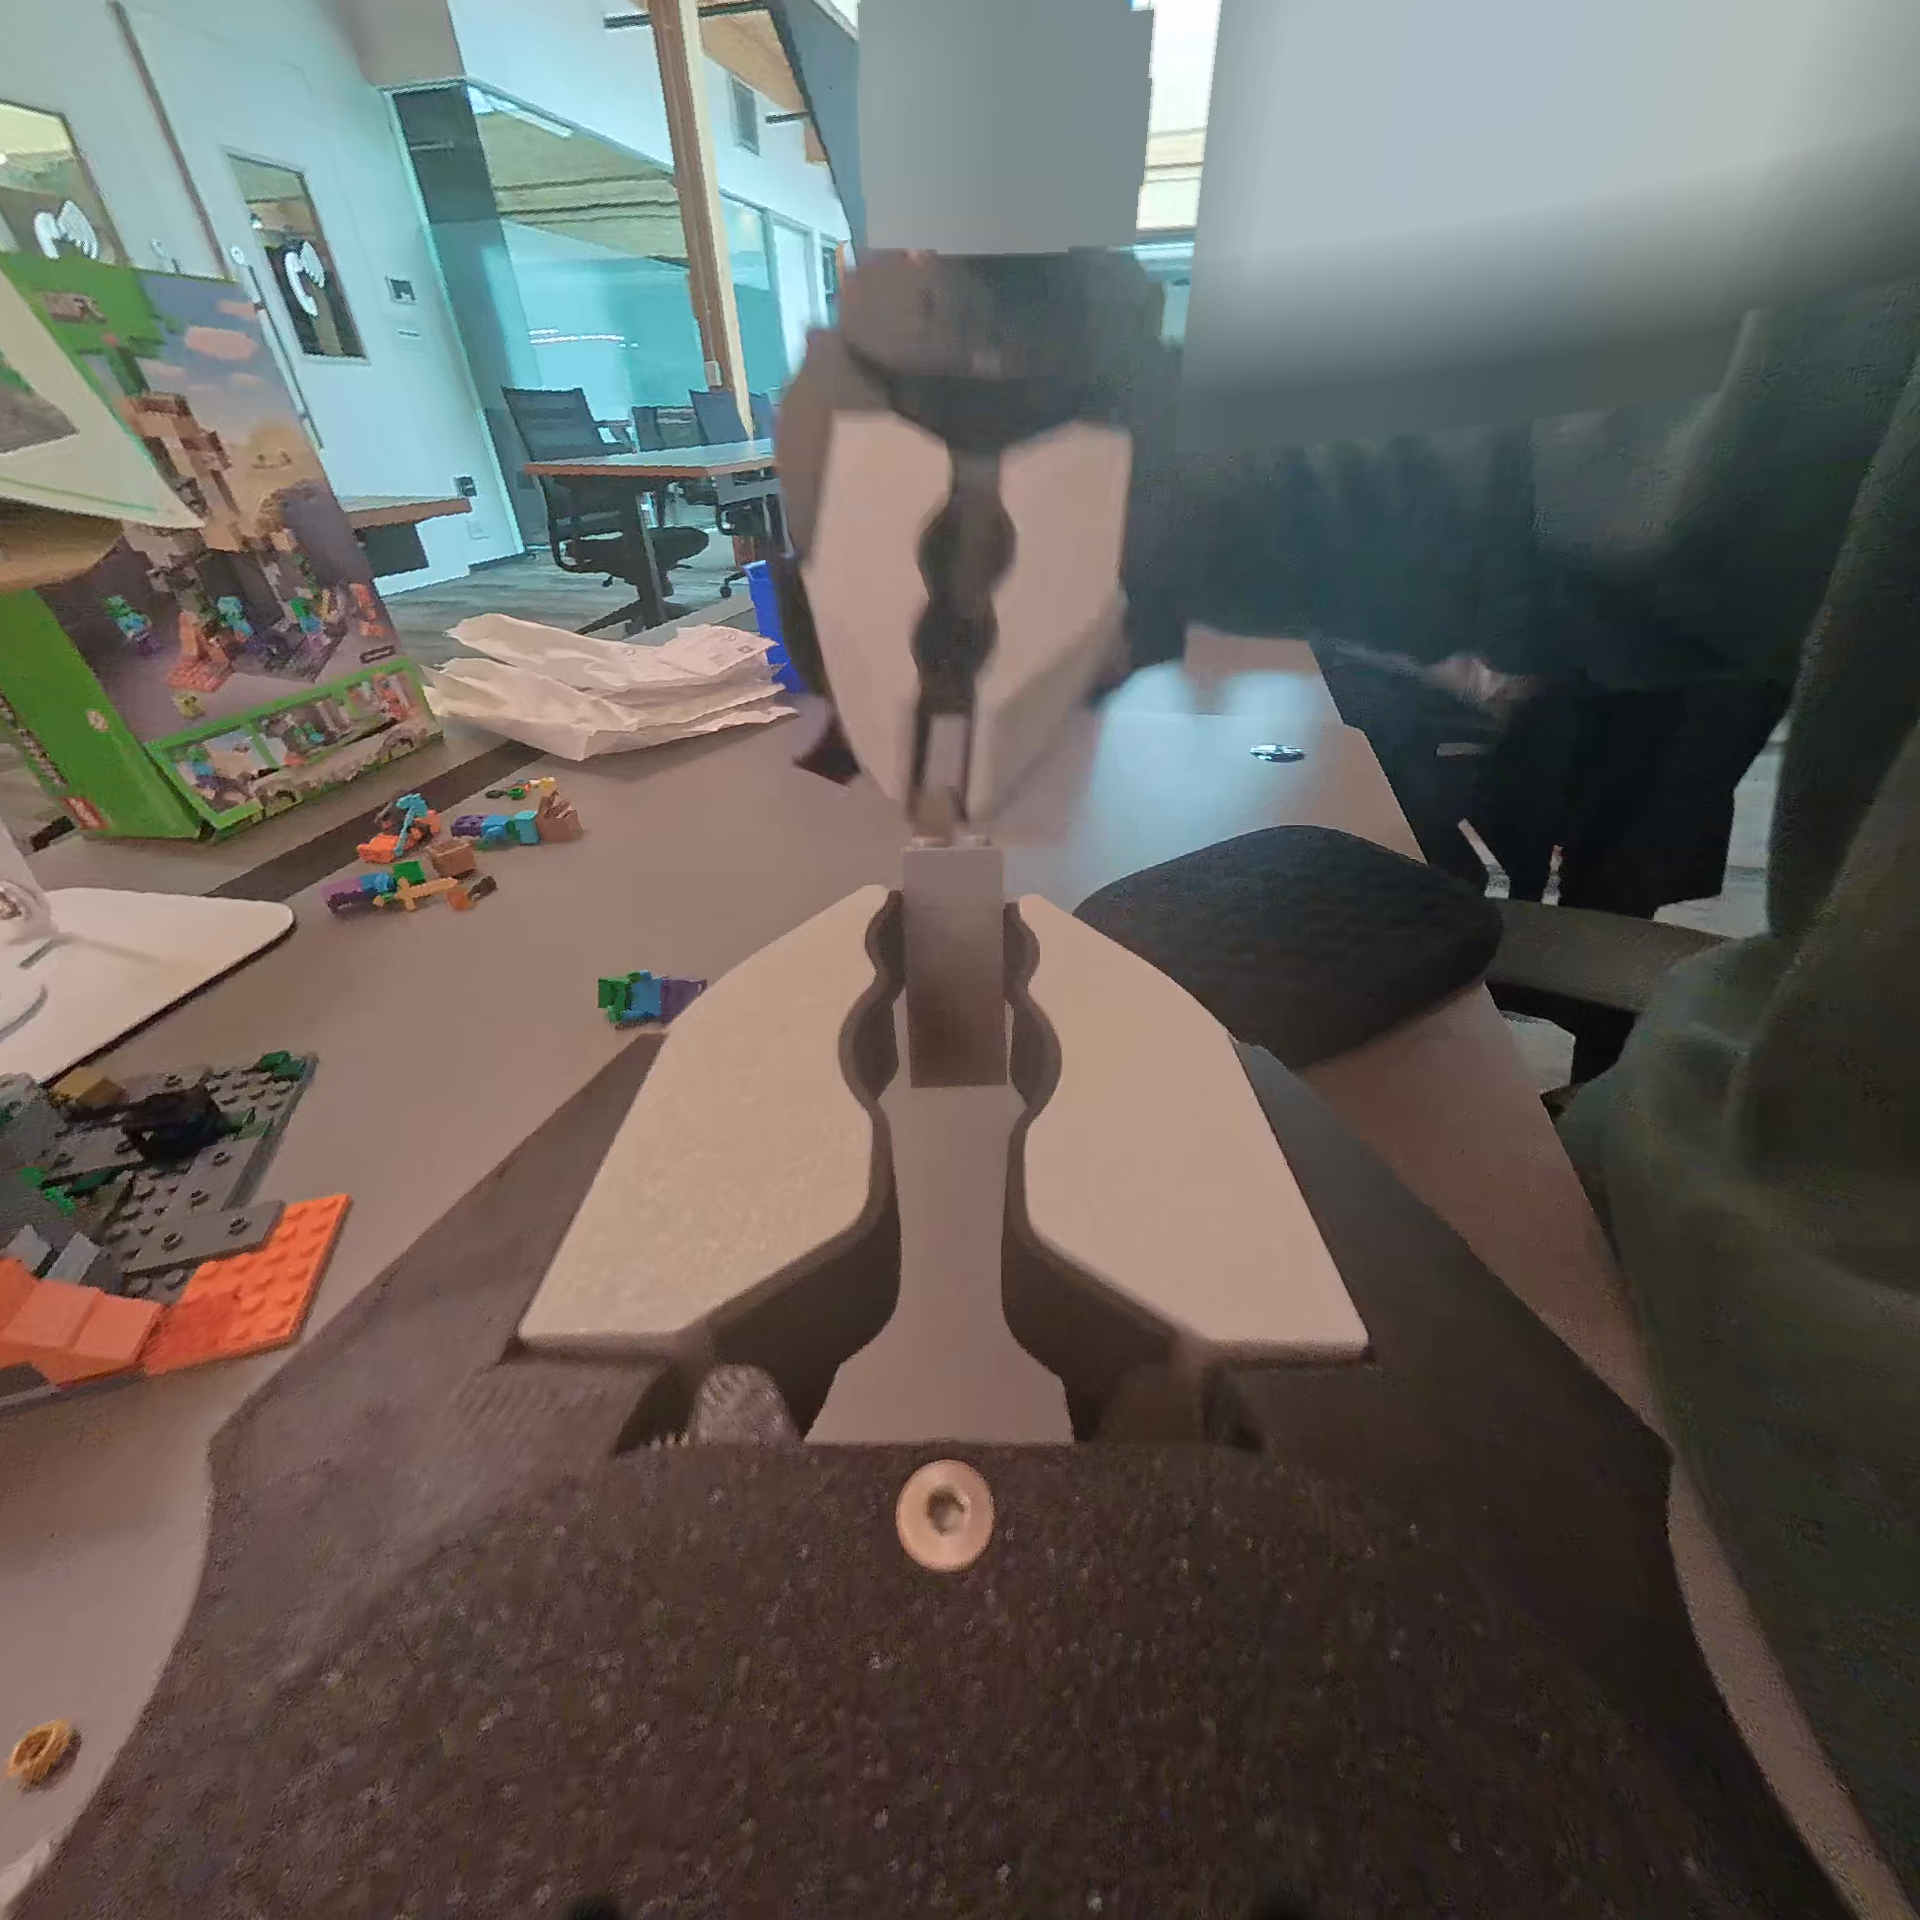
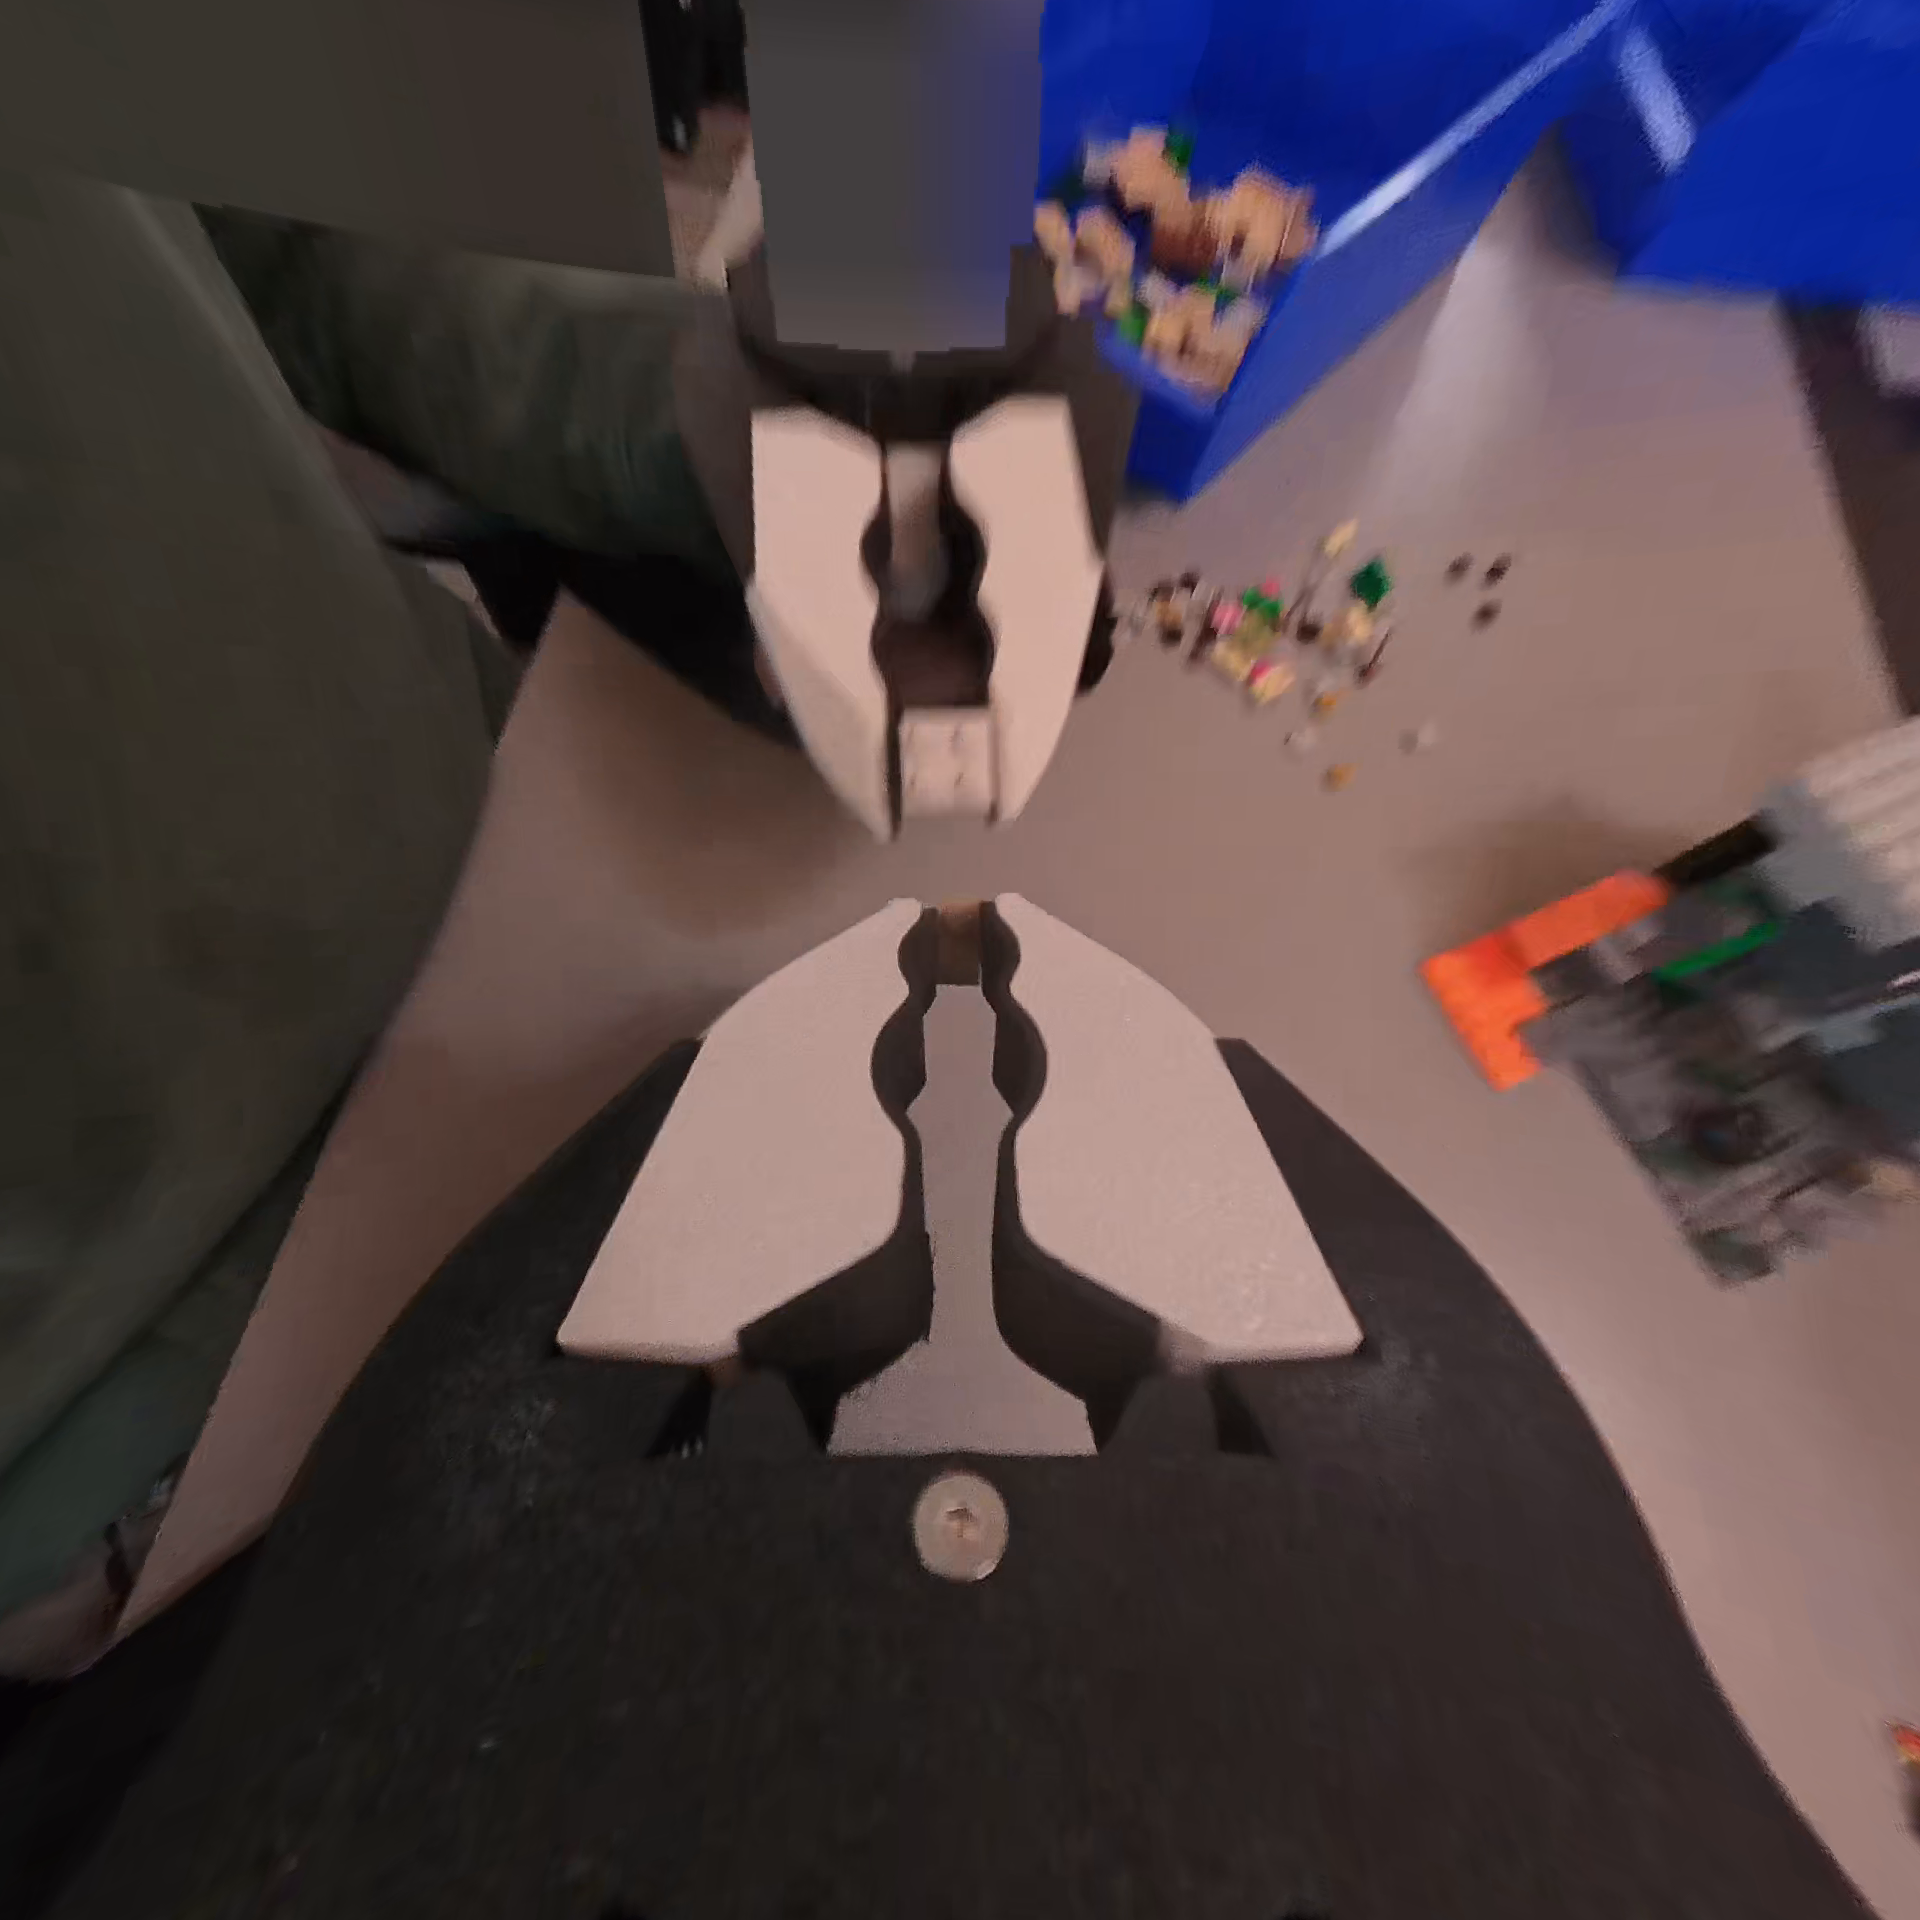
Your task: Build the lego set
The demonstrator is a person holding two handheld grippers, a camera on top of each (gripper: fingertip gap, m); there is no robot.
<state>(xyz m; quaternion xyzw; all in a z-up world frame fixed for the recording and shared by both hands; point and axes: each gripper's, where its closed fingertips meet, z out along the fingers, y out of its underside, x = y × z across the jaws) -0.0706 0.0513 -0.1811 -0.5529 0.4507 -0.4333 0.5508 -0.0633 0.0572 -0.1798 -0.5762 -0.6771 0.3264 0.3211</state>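
On the grey table [image 1: 644, 1091], a green toy box [image 1: 197, 644] stands far left, loose figures [image 1: 447, 852] beside it. The left gripper [image 1: 954, 914] is clamped on a tall grey brick [image 1: 954, 956]. Facing it tip to tip, the right gripper [image 2: 958, 914] pinches a small brown piece [image 2: 958, 951].

Green toy box [image 1: 208, 582], white paper bags [image 1: 613, 675], perhaps scattered minifigures [image 1: 447, 852].
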